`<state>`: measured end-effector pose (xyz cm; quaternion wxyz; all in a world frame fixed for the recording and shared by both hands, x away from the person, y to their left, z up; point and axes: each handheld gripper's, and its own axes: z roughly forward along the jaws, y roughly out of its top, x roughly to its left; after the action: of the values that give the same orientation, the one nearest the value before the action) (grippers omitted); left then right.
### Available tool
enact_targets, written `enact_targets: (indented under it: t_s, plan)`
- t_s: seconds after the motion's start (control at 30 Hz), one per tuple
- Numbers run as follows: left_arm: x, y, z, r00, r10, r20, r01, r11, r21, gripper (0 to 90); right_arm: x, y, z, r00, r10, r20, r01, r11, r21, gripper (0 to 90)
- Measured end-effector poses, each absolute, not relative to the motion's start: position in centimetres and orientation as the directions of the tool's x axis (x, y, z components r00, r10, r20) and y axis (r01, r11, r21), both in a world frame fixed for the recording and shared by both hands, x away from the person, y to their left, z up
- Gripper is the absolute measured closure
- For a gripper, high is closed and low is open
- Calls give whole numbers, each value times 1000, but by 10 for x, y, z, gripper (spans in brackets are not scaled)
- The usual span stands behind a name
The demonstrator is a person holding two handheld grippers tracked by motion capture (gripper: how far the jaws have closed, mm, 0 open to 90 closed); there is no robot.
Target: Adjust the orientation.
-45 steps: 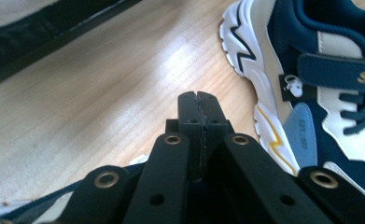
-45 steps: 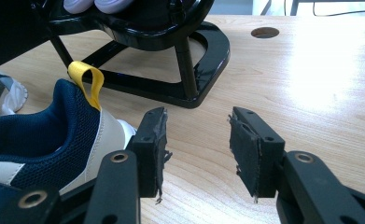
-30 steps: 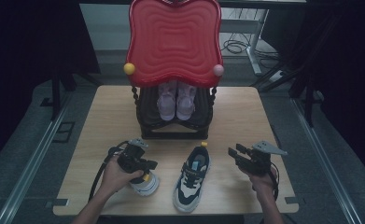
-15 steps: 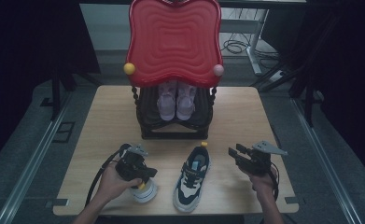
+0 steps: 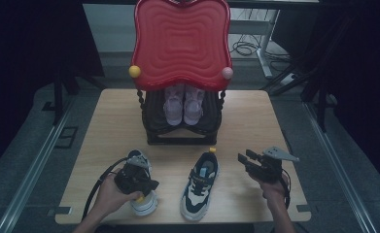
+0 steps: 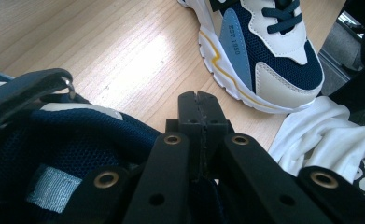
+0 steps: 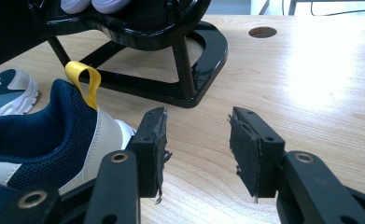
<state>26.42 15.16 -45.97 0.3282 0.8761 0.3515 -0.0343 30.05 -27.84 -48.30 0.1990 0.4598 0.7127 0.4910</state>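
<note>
High view: left gripper sits on top of the left sneaker near the counter's front edge. Most of that shoe is hidden under the gripper and the left hand; only its white sole end pokes out. Can't tell from here whether the jaws pinch any part of it. Right sneaker lies free just beside it, toe toward the person. Right gripper hovers to the right of that shoe, held level, jaws pointing left; right hand grips it from behind. A black rack at counter centre holds a pink pair, its upper part covered by the red panel.

Left gripper view: jaws pressed together, no gap. Navy mesh of the left sneaker runs under them, cut off at the frame edge. Whether fabric is caught between the tips is hidden. Right sneaker lies ahead, white cloth to the right.

Right gripper view: jaws stand partly apart, nothing between them, bare counter behind. Right sneaker's heel with yellow pull loop sits just left of the left jaw, apart from it. Rack base beyond.
</note>
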Motion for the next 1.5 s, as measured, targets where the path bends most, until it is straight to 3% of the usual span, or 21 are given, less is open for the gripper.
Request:
enact_targets:
  t_s: [0.2,0.47,0.9,1.5]
  plan:
    - [259,169,-446,744,607,-279,621,-474,624,900,301,-278,-483,-496,852,168,461,94,882,557]
    - [254,220,-420,672,689,-272,630,-339,698,900,300,-279,-483,-494,853,168,458,91,884,557]
    - [278,274,-475,507,799,-324,749,-221,625,900,302,-281,-485,-487,857,170,465,89,881,557]
    - [294,270,-500,494,794,-354,771,-212,601,900,303,-280,-487,-487,857,168,471,96,877,556]
